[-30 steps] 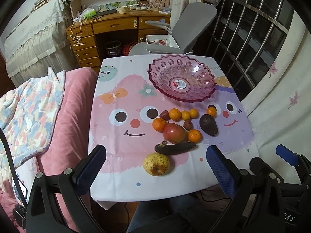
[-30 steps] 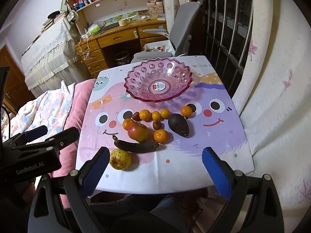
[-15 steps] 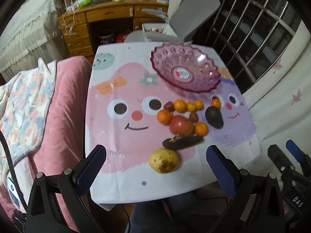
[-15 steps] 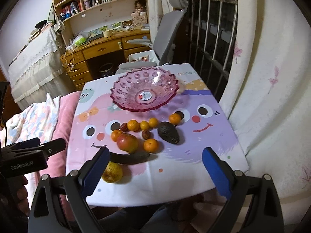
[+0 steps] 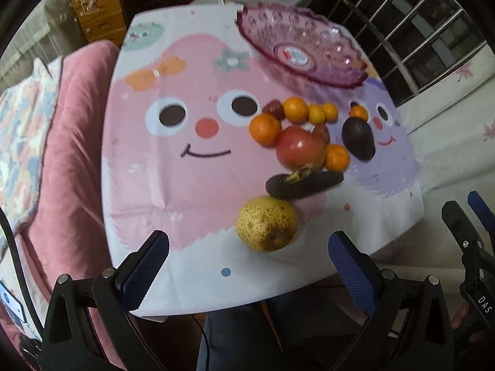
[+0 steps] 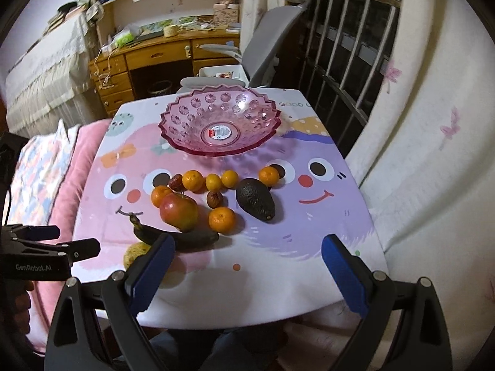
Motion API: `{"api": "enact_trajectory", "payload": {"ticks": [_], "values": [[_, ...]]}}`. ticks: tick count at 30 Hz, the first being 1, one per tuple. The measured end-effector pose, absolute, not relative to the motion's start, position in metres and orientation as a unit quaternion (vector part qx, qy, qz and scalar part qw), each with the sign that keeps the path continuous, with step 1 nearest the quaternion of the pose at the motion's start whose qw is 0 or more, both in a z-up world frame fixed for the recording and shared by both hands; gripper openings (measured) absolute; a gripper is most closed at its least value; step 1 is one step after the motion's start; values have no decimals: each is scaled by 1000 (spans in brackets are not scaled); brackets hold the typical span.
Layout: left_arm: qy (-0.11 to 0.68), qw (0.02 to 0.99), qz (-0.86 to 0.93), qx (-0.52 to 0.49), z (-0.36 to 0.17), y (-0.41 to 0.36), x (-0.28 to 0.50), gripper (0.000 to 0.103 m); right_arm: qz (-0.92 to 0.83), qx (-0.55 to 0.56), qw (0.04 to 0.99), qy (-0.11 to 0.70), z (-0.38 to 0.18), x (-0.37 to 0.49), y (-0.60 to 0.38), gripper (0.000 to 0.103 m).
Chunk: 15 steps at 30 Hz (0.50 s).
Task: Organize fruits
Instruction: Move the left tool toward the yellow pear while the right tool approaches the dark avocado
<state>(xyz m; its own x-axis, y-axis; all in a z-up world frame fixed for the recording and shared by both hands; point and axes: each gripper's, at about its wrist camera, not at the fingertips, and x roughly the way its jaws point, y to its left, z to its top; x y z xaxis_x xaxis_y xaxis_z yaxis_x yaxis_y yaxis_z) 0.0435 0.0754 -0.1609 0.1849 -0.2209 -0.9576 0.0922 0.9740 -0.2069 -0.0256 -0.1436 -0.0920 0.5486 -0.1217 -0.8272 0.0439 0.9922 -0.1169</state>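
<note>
A pink glass bowl (image 6: 219,123) stands empty at the far side of the table; it also shows in the left wrist view (image 5: 297,52). In front of it lie several small oranges (image 6: 221,220), a red apple (image 6: 178,211), a dark avocado (image 6: 255,199), a blackened banana (image 6: 179,236) and a yellow pear (image 5: 266,223). My left gripper (image 5: 247,266) is open and empty, just short of the pear. My right gripper (image 6: 247,266) is open and empty above the table's near edge, in front of the fruit.
The table carries a cartoon-face cloth (image 6: 309,216). A pink quilt and blanket (image 5: 62,142) lie to the left. A grey chair (image 6: 263,52) and a wooden desk (image 6: 154,58) stand behind. A barred window (image 6: 349,46) and white curtain (image 6: 417,142) are to the right.
Both grippers have moved forward and lower toward the fruit. The left one has closed in on the pear. Both stay open.
</note>
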Motion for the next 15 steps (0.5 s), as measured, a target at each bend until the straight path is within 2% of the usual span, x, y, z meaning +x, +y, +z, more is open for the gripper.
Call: {"api": "enact_trajectory", "payload": {"ticks": [15], "values": [[702, 701, -84, -88, -246, 55, 70, 102, -27, -76, 864, 498, -151, 24, -158, 96]]}}
